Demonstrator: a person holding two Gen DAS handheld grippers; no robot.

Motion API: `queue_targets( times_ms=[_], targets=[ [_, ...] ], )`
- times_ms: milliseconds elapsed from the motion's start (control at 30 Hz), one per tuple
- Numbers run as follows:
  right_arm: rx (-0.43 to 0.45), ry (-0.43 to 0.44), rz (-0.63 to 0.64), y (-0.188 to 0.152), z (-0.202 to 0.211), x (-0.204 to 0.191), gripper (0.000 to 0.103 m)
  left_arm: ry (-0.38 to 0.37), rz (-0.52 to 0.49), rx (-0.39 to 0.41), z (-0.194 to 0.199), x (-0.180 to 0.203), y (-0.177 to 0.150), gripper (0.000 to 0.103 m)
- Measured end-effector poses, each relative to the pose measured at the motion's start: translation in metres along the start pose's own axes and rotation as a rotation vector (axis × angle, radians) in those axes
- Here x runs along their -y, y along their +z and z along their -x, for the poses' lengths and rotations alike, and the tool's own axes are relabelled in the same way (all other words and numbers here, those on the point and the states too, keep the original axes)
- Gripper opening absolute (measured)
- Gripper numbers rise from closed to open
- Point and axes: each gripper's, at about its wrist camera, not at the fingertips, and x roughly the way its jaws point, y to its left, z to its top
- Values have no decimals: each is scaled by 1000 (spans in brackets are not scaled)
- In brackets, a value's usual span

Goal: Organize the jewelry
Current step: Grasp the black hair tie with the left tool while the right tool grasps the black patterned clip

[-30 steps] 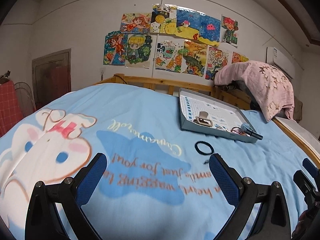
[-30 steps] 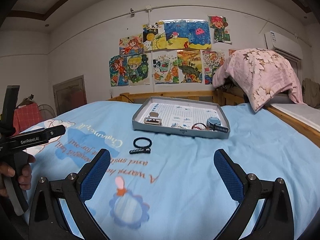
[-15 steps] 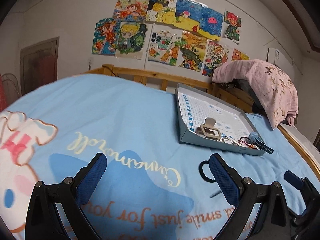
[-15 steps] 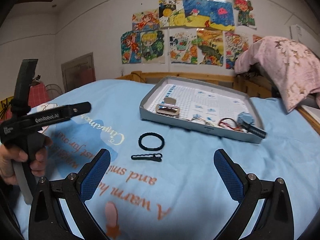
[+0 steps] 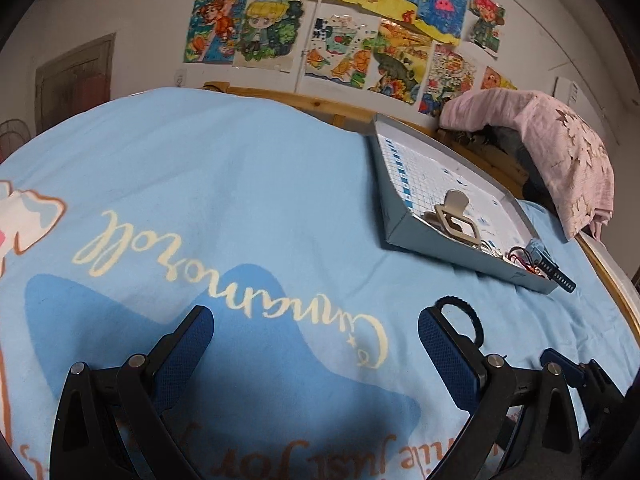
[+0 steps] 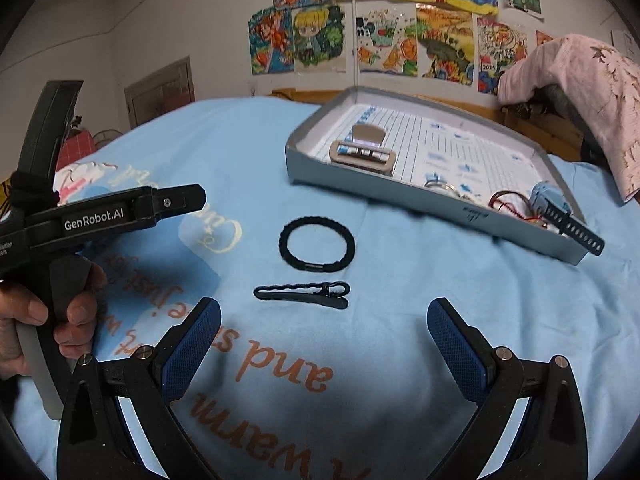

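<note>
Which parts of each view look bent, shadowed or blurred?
Left wrist view: bed edge bows from fisheye, and a dark shadow falls on the blanket between the open left gripper. Right wrist view: tray front slightly smeared; hair tie and hair clip sharp.

Both wrist cameras sit low and close over the bed (image 5: pixel 240 184), facing the drawing-covered wall (image 6: pixel 224 12) at 12 o'clock, sharing the grey tray (image 5: pixel 404 224) at 2 o'clock and the black hair tie (image 6: pixel 317 244).
</note>
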Motion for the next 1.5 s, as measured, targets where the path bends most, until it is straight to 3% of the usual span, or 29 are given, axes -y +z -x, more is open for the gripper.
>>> queue_targets(
  times_ms=[167, 267, 333, 700, 967, 1300, 1500],
  targets=[
    [-12, -5, 4, 3, -14, -2, 101, -16, -10, 2, -5, 3, 1, 103],
    [-22, -18, -1, 5, -24, -2, 91, -28, 6, 4, -6, 0, 3, 103],
    [-35, -25, -13, 5, -28, 1, 79, -33, 8, 6, -8, 0, 3, 103],
    [-48, -19, -109, 2, -31, 33, 65, -148, -95, -46, -26, 26, 0, 95],
    [-54, -29, -147, -3, -28, 51, 62, -227, -184, -121, -45, 56, -2, 72],
    [-70, -28, -143, -14, -14, 57, 61, -231, -239, -152, -53, 69, -14, 40],
    [-95, -31, -133, -17, -14, 54, 43, -274, -223, -163, -55, 66, -17, 14]
  ],
)
